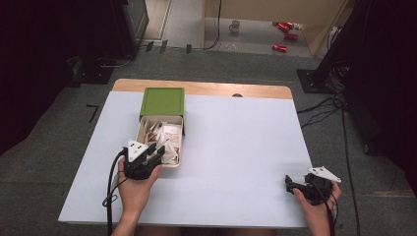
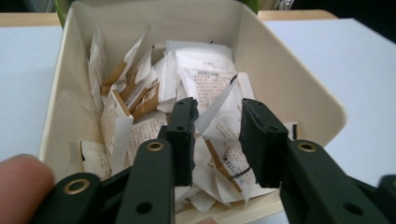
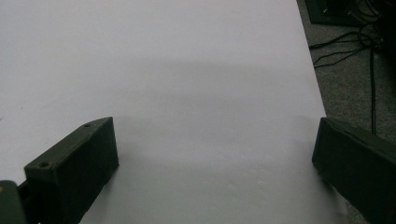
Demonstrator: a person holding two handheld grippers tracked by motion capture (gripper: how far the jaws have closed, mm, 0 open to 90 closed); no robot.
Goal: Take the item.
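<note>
Over the near end of the cream box (image 1: 139,129), the left gripper (image 1: 156,150) hangs with its jaws partly apart above the heap of paper sachets (image 2: 205,93), one white sachet (image 2: 217,105) standing up between them, not pinched. Behind the box sits its green lid (image 1: 162,102). Off at the table's (image 1: 236,147) right edge, the right gripper (image 1: 288,181) rests low, jaws spread wide, nothing between them.

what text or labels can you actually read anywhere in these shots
None can be read.
Paper packets in the cream box: lines of small print, too blurred to read.
Red cans on the floor beyond the table: too small to tell any brand.
Green lid: plain, no text.
</note>
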